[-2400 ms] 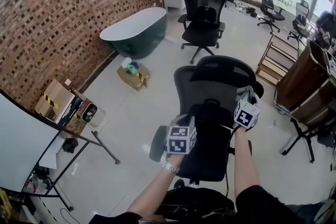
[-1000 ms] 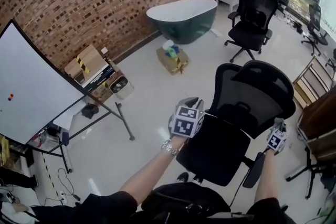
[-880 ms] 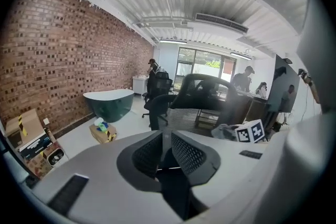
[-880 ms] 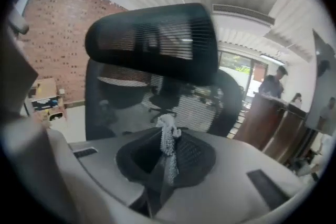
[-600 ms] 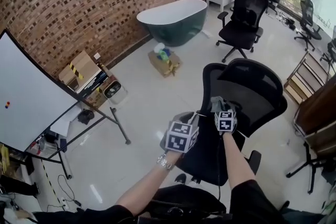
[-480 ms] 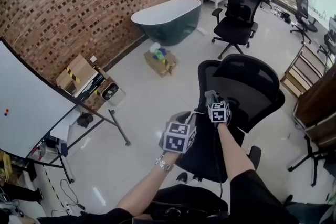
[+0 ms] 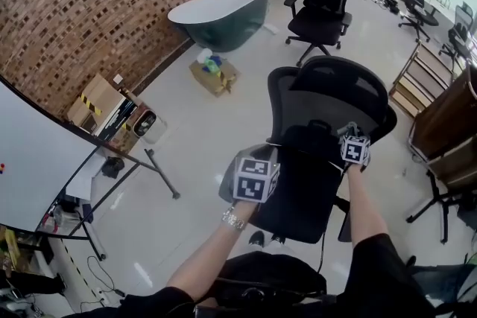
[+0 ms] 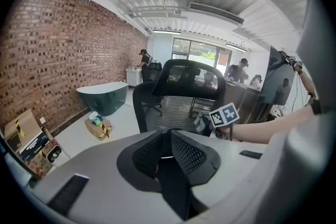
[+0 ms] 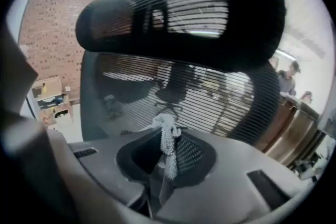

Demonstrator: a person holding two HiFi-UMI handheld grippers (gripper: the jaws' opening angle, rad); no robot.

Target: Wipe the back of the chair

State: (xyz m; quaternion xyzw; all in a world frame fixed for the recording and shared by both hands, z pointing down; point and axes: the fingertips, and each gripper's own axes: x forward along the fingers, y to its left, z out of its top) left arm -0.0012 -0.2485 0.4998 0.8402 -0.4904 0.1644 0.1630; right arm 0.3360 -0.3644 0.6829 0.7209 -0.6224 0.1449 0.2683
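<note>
A black mesh office chair [image 7: 328, 104] stands in front of me, its back facing me. My right gripper [image 7: 349, 135] is at the right side of the chair back, just under the headrest [image 9: 184, 23], shut on a grey-white cloth [image 9: 167, 147] that rests close against the mesh back [image 9: 210, 94]. The left gripper [image 7: 257, 157] hovers by the chair's left side, jaws shut with nothing between them [image 8: 169, 138]. In the left gripper view the chair back [image 8: 176, 99] is ahead, with the right gripper's marker cube [image 8: 224, 115] and the cloth [image 8: 202, 122] in front of it.
A green bathtub [image 7: 216, 15] and a cardboard box [image 7: 212, 74] sit by the brick wall. A second office chair [image 7: 320, 7] stands farther back. A whiteboard on a stand [image 7: 37, 175] is at the left, wooden furniture [image 7: 447, 123] at the right.
My right gripper has carried the cloth across the chair back from its left side to its right side. The left gripper has stayed beside the chair; the view has shifted.
</note>
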